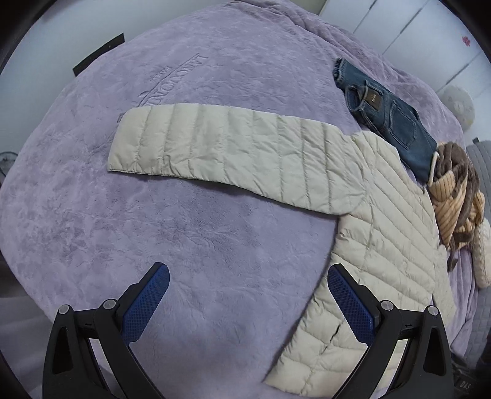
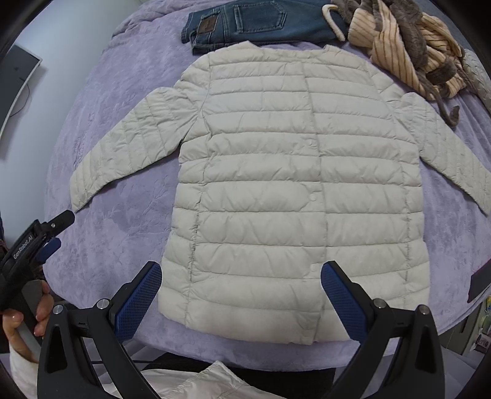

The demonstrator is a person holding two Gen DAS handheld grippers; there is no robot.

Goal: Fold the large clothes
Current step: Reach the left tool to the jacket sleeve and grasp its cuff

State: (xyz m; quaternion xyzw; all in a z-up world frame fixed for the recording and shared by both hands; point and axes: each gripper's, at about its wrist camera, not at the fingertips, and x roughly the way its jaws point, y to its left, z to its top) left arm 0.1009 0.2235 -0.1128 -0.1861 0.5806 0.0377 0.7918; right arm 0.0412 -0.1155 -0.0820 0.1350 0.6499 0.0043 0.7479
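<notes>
My right gripper (image 2: 241,302) and left gripper (image 1: 248,302) are both spread wide, holding nothing. The cream quilted jacket (image 2: 294,190) lies flat at frame centre, sleeves spread.

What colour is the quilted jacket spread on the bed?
Pale beige, almost off-white; the quilted jacket shows best in the right wrist view.

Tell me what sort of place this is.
Likely a bedroom at home: a plush purple blanket covers what looks like a bed, with a quilted jacket, folded jeans and a striped garment on it.
</notes>
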